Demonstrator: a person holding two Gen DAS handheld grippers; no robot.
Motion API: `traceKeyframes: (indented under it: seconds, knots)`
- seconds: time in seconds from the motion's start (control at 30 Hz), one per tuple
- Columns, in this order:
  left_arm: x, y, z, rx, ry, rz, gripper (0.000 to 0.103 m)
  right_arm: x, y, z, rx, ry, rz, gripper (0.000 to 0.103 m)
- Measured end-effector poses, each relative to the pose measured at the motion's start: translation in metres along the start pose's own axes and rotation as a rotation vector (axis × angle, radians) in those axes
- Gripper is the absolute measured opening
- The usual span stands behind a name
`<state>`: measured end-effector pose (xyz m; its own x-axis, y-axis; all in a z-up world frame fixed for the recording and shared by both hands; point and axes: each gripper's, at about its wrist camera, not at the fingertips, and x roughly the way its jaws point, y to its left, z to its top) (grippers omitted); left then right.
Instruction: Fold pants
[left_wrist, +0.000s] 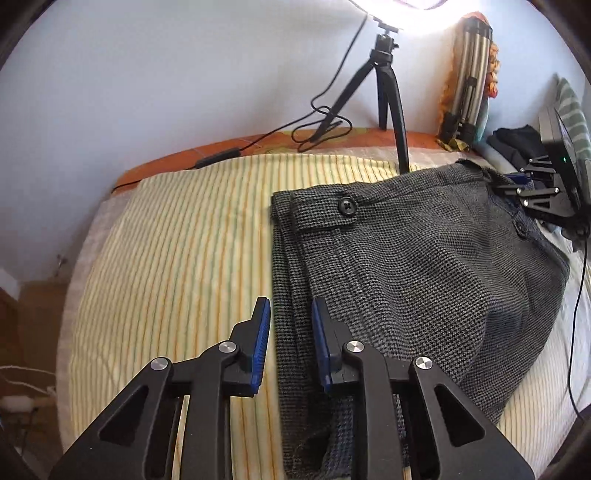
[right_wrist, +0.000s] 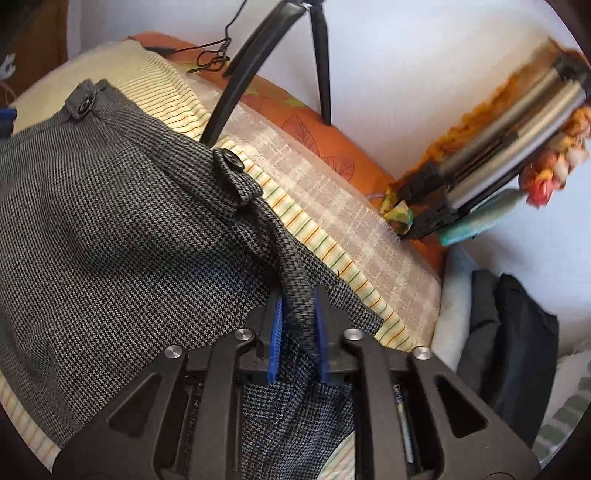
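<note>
Grey houndstooth pants (left_wrist: 417, 266) lie folded on a yellow striped sheet (left_wrist: 177, 258), waistband with a black button (left_wrist: 347, 205) toward the wall. My left gripper (left_wrist: 290, 314) is open and empty, hovering over the pants' left edge. My right gripper (right_wrist: 298, 299) is shut on a bunched fold of the pants (right_wrist: 110, 206) near the waistband's right end; a button tab (right_wrist: 231, 162) lies just beyond it. The right gripper also shows at the right of the left wrist view (left_wrist: 517, 184), on the pants' far right corner.
A black tripod (left_wrist: 388, 92) with a bright lamp stands at the wall behind the bed, its cable (left_wrist: 258, 140) trailing on the orange bedcover. A folded metal tripod (right_wrist: 498, 155) leans by the wall. Dark clothes (right_wrist: 517, 332) lie at the right.
</note>
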<state>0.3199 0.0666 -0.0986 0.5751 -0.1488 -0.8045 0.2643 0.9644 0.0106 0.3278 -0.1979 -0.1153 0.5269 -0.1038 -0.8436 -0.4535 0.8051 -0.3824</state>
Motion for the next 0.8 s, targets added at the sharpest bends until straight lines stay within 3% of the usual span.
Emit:
traceKeyframes:
  seconds: [0.07,0.1,0.17,0.37,0.43,0.57,0.8]
  knots:
    - [-0.01,0.004,-0.003,-0.004,-0.014,0.003,0.021,-0.01,0.001,0.005,-0.004,-0.033,0.007,0.053]
    - [-0.017,0.006,-0.007,-0.009,-0.024,-0.006,0.021,-0.017,0.002,0.01,-0.003,-0.057,0.001,0.056]
    - [-0.028,0.008,-0.014,-0.017,-0.029,-0.045,0.021,-0.032,0.005,0.02,0.005,-0.106,0.019,0.056]
    - [-0.047,-0.001,-0.043,-0.002,-0.039,-0.1,0.027,-0.062,0.051,0.071,-0.056,-0.21,0.272,0.056]
    - [-0.048,-0.003,-0.046,0.004,-0.03,-0.105,0.035,-0.06,0.073,0.092,-0.077,-0.216,0.344,0.056]
    - [-0.059,0.002,-0.052,0.001,-0.052,-0.107,0.039,-0.047,0.111,0.12,-0.129,-0.216,0.406,0.056]
    - [-0.062,0.014,-0.058,-0.028,-0.046,-0.144,0.04,-0.007,0.142,0.16,-0.122,-0.174,0.494,0.056]
